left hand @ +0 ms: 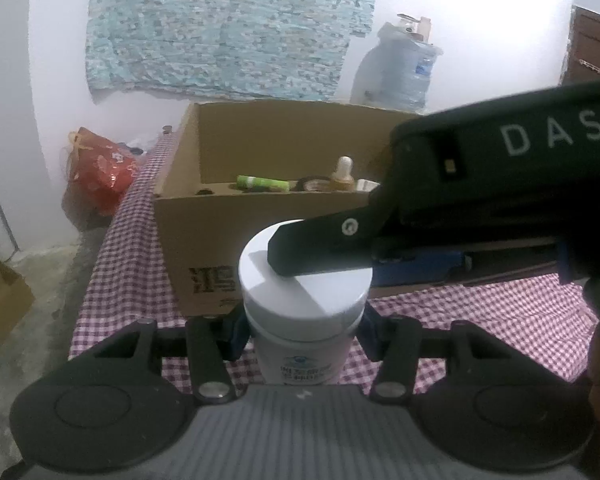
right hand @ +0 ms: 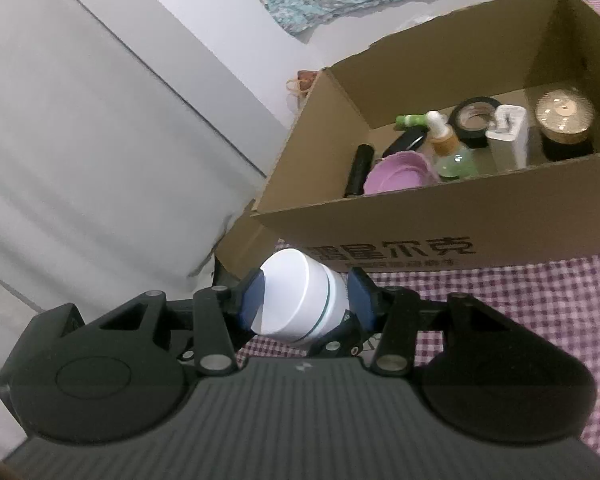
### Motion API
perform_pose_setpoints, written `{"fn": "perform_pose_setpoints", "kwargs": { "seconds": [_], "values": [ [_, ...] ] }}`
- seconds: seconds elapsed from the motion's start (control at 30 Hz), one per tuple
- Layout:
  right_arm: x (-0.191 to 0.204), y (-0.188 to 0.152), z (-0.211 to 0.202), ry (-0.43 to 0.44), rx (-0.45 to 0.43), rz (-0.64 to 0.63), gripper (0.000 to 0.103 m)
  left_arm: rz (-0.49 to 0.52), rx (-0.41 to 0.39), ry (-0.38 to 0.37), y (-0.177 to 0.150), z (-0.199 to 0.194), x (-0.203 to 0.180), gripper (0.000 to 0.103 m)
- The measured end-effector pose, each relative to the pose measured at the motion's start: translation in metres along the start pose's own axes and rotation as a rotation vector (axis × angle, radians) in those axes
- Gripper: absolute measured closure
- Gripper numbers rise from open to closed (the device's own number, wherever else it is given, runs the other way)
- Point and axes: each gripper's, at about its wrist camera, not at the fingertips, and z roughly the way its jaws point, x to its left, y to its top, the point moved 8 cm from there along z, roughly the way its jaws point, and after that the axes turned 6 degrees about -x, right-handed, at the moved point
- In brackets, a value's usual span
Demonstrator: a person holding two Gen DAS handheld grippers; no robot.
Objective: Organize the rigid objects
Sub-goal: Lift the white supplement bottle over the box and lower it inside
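— Where's the white jar?

— Just in front of the cardboard box, above the checked table. The left tongs are clamped on its body below the lid.

— And the right tongs?

— Their blue pads grip the lid from both sides.

— What's in the box?

— A green tube, a dropper bottle, a tape roll, a pink dish, a gold-lidded jar.
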Motion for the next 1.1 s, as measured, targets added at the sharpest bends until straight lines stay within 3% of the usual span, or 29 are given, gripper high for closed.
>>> {"fn": "perform_pose_setpoints", "kwargs": {
  "seconds": [0.63, 0.93, 1.1],
  "values": [
    [-0.034, -0.013, -0.046, -0.063, -0.073, 0.014, 0.052, 0.108, -0.008, -0.114, -0.012, 0.007, -0.05, 0.049],
    [-0.047, -0.017, -0.043, -0.045, -0.064, 0.031, 0.052, 0.159, 0.01, -0.102, -0.015, 0.016, -0.058, 0.049],
    [-0.036, -0.002, -0.047, 0.011, -0.085, 0.016, 0.052, 0.198, -0.034, -0.075, 0.006, -0.006, -0.06, 0.049]
  ]
}}
